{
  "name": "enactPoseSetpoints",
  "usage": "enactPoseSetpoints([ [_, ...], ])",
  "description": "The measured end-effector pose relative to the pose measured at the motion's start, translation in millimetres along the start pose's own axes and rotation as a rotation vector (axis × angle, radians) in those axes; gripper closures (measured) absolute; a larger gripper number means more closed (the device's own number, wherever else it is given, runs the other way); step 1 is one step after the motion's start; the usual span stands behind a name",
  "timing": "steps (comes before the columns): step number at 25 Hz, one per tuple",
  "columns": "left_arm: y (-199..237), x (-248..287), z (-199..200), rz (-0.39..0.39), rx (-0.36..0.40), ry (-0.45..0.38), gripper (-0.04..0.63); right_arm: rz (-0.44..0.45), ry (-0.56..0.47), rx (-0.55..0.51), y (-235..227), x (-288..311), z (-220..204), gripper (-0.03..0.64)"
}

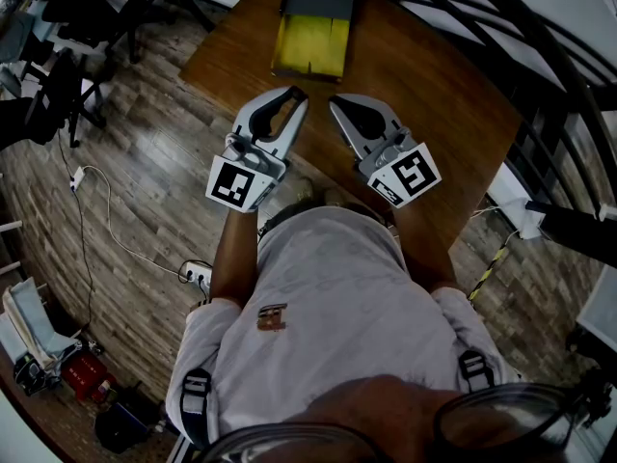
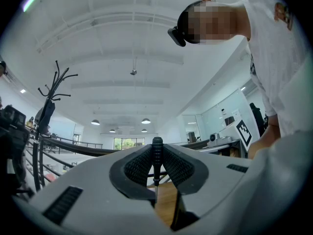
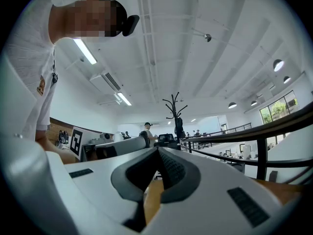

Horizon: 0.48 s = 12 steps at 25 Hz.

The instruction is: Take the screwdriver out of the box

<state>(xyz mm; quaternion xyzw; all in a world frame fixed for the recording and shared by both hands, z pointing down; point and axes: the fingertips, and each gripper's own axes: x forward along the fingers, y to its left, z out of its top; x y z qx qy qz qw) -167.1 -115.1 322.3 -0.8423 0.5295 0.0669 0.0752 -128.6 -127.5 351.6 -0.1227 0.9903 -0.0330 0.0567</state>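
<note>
Between fingers of left gripper (image 1: 294, 95): slim black-handled screwdriver (image 2: 157, 153), clamped, long axis upright, shaft down. Open yellow-lined box (image 1: 310, 46) lies ahead on brown wooden desk (image 1: 424, 95). Right gripper (image 3: 158, 153) fingers clenched, empty.

Two hand-held grippers (image 1: 295, 95) (image 1: 335, 102) — one screwdriver (image 2: 157, 155), one box (image 1: 310, 27), one table (image 1: 424, 95)

Head camera sitting above person (image 1: 328, 287), looking steeply down, taking in left gripper (image 1: 295, 95), right gripper (image 1: 335, 102) and table (image 1: 434, 85) ahead of both tips. Left gripper camera riding close behind own jaws, facing forward along them, tilting slightly toward ceiling (image 2: 122, 33). Right gripper camera sitting likewise. Both catching coat stand (image 2: 51, 89) beyond tips and person on inner side. Table wood showing in all three.
</note>
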Motion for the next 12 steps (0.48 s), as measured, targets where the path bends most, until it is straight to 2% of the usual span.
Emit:
enactPoseSetpoints([
  [4, -22.0, -0.4, 4.8, -0.004, 0.005, -0.015, 0.515, 0.002, -0.003, -0.004, 5.6, -19.9, 2.3, 0.584],
  [12, -19.6, -13.2, 2.0, 0.001, -0.003, -0.004, 0.515, 0.006, 0.001, -0.004, 15.1, -16.7, -0.2, 0.584],
])
